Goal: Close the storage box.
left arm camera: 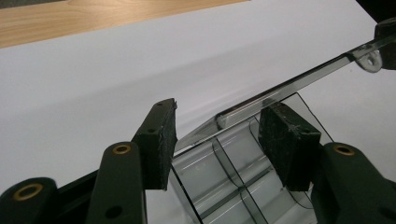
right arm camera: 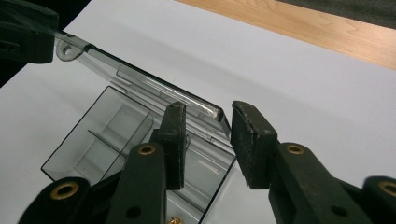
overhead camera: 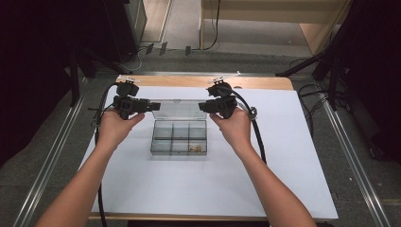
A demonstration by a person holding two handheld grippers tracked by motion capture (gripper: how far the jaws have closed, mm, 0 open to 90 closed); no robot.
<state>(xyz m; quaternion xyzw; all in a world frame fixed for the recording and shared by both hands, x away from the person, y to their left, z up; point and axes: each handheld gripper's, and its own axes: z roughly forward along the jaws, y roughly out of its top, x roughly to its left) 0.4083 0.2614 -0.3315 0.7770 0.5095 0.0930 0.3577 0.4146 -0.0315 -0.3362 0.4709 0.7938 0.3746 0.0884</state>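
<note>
Clear plastic organizer box [overhead camera: 178, 138] sits near the middle of the white sheet [overhead camera: 142, 189] that covers our table, with our forearms reaching past it on either side. Its front right compartment holds a few small brass-coloured bits [overhead camera: 196, 148]. Behind the compartments the transparent lid [overhead camera: 179, 109] stands raised, and we have one gripper at each of its upper corners. In the left gripper view, the left gripper [left arm camera: 217, 135] has the lid's corner between its jaws, the pads standing apart and not pressing on it. The right gripper [right arm camera: 208, 142] likewise brackets the opposite corner with a gap either side. Beyond the sheet, a strip of bare wooden tabletop [overhead camera: 189, 81] shows at the far edge.
</note>
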